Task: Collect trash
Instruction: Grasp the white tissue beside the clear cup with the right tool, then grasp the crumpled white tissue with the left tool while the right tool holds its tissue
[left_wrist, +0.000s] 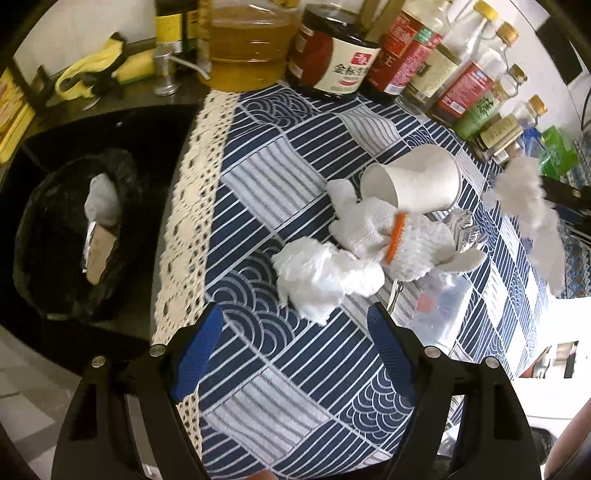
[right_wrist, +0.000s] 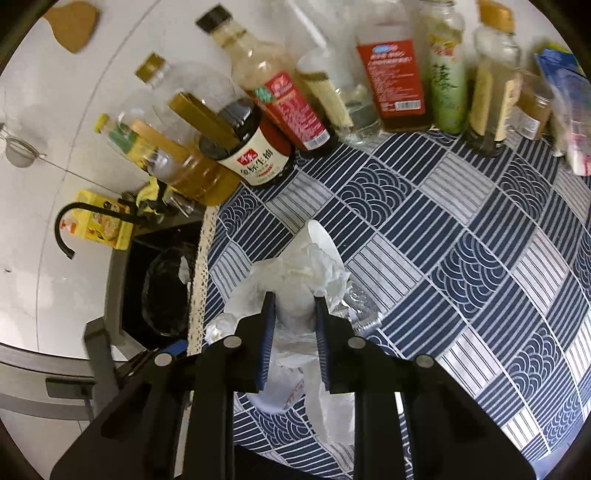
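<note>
Risking a dropped load: thin white crumpled tissue (right_wrist: 295, 295), pinched between the right gripper (right_wrist: 293, 306) blades and hanging loose over the blue-and-white patterned tablecloth (right_wrist: 461, 258), likely tearing or slipping free on the way to the black bag-lined trash bin (left_wrist: 70, 236) in the dark sink. Possibly also snagging the tipped white paper cup (left_wrist: 413, 181) lying close beside it. Holding the left gripper (left_wrist: 295, 332) spread wide, touching nothing, hovering just short of the white crumpled plastic wad (left_wrist: 325, 273) beside the white knitted orange-banded glove (left_wrist: 391, 232).

Bright indoor light, fisheye-bent edges, slight blur.
</note>
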